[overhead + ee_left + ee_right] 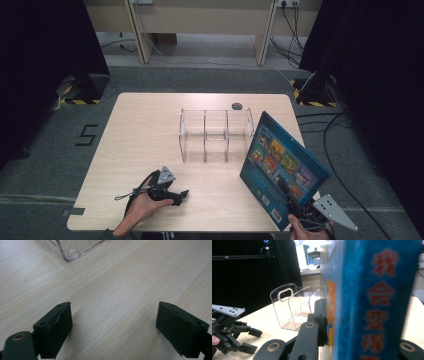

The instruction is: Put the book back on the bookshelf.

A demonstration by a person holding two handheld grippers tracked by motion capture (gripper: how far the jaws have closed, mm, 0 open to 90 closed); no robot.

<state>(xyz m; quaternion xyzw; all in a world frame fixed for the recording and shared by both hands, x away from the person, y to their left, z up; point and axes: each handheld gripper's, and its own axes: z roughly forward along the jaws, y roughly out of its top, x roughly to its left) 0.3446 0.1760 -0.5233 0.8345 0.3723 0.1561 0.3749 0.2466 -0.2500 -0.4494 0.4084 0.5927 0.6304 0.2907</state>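
A blue picture book (282, 170) is held clamped at its lower edge by the right hand-held gripper (300, 210) — raised off the worktop (145, 125) and tilted, its cover of small coloured panels turned up toward the high view. The book is seen just to the right of the clear acrylic rack (215, 135), its upper corner near the rack's right end wall; whether they touch cannot be told. In the right gripper view the book's spine (377, 305), with red characters, is seen pinched between the black jaws, the rack (294, 307) beyond.

The left hand-held gripper (177, 196) is rested on the worktop in front of the rack, well apart from it — jaws spread wide, nothing between them. One rack corner (72, 253) is caught in the left gripper view.
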